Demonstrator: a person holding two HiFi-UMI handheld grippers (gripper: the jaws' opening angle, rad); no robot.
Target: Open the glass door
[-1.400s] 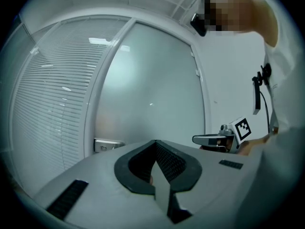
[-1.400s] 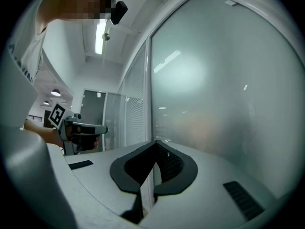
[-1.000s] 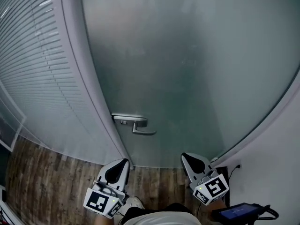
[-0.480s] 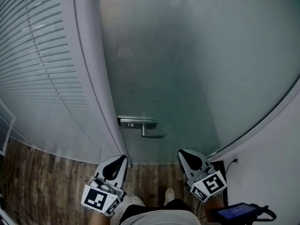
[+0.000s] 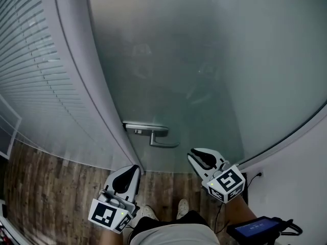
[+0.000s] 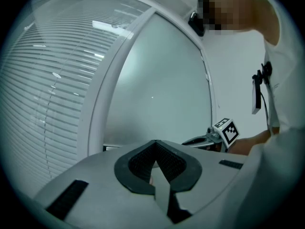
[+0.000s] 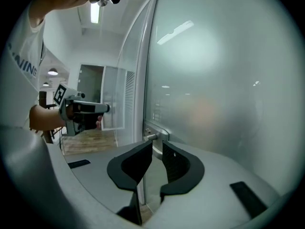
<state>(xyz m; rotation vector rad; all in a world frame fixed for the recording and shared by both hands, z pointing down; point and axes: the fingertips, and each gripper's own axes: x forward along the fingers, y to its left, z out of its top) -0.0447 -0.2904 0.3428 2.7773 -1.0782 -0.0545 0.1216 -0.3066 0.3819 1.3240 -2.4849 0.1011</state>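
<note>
The frosted glass door [image 5: 204, 60] is seen closed. The right gripper [image 5: 200, 157] is brought nearer its silver lever handle [image 5: 153, 134], fingers just parted and empty, seemingly readied for grasping. The left gripper's [image 5: 127, 175] fingers are clenched, empty.

Glass door [image 5: 204, 60]: frosted pale grey-green, plain. Handle [image 5: 148, 130]: brushed silver. Blinds [image 5: 30, 75] left of handle: white horiz. slats. Floor [image 5: 46, 188] below handle: brown wood-grain planks. Left gripper [image 5: 130, 171] & right gripper [image 5: 200, 157]: lt grey bodies, black ribbed pads, white cubes w/ black square markers. Wall [image 5: 306, 177] right of handle: off-white.
</note>
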